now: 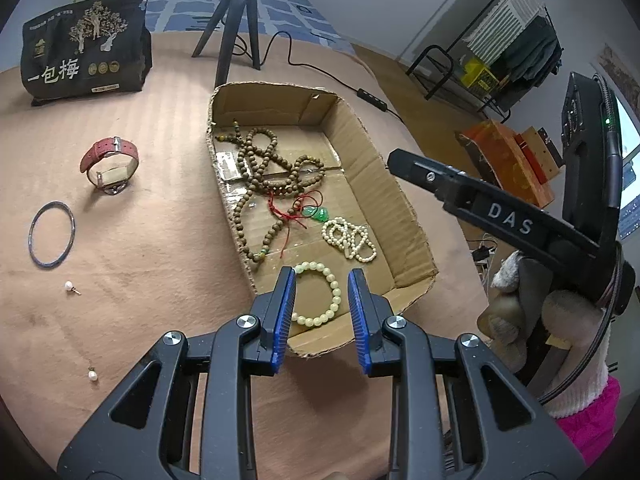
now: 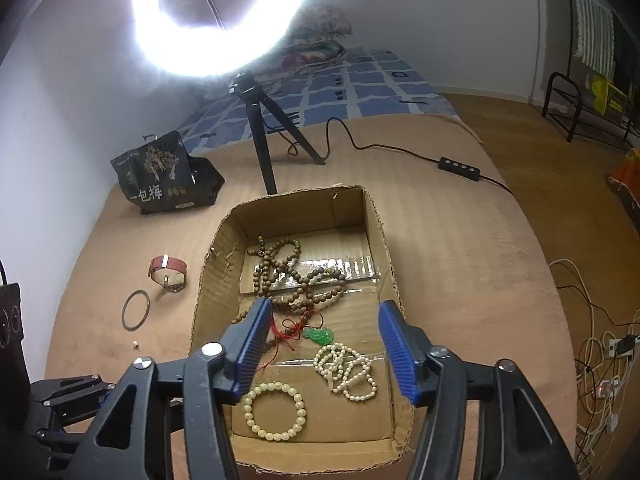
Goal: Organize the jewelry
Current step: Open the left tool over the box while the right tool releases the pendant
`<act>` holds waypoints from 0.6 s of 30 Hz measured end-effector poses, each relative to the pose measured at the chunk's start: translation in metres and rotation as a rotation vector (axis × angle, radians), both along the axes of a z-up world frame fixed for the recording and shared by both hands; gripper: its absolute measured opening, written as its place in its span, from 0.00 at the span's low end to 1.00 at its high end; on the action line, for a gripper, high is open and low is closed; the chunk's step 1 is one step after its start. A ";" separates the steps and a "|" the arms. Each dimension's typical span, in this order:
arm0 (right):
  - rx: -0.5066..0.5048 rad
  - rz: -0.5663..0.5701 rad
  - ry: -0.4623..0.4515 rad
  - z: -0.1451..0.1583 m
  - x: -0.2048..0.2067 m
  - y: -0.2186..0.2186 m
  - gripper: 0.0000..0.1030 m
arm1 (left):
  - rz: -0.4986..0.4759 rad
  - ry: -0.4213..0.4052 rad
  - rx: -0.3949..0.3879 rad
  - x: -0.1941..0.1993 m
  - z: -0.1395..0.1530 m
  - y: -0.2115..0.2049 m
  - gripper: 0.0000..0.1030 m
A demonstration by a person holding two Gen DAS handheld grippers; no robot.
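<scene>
Pale green bead bracelet, round, intact

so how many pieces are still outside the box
4: a watch, a bangle nearer than it, and two pearl earrings nearest. The hand-held grippers may hide more.

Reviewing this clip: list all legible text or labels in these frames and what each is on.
"一包梅": on the black bag, also readable in the right wrist view.
"DAS": on the right gripper body.
Small print and round badges on the bag: too small to read.
Yellow box on the rack: blurred.
</scene>
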State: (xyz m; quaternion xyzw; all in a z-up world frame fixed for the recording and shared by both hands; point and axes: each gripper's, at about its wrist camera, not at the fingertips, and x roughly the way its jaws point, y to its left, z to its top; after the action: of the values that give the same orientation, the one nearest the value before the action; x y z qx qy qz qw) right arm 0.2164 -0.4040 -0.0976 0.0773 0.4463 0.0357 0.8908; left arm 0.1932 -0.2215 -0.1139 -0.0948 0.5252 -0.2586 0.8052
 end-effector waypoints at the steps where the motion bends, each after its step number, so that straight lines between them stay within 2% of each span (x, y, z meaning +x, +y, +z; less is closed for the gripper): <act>1: -0.001 0.000 -0.001 0.001 0.000 0.000 0.64 | 0.004 0.000 0.003 0.000 0.000 0.002 0.25; 6: -0.004 -0.001 0.008 0.000 0.002 0.005 0.67 | 0.013 0.008 0.008 0.000 -0.001 0.013 0.32; 9: -0.013 -0.011 0.005 0.002 0.002 0.008 0.83 | 0.015 0.003 0.025 -0.001 -0.001 0.020 0.37; 10: -0.018 -0.014 0.000 0.002 0.002 0.009 0.85 | 0.017 -0.002 0.029 -0.001 -0.001 0.023 0.44; 11: -0.019 -0.013 -0.001 0.003 0.003 0.010 0.85 | 0.023 -0.008 0.035 -0.002 -0.001 0.026 0.48; 15: -0.019 -0.012 0.005 0.003 0.005 0.017 0.89 | 0.040 -0.026 0.069 -0.002 0.001 0.040 0.51; 18: -0.016 -0.009 0.010 0.003 0.008 0.023 0.90 | 0.060 -0.017 0.090 0.001 -0.001 0.052 0.62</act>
State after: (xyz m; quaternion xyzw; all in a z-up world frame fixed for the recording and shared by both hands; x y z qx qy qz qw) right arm 0.2248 -0.3805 -0.0950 0.0725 0.4506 0.0279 0.8893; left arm 0.1940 -0.1698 -0.1147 -0.0720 0.5264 -0.2112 0.8204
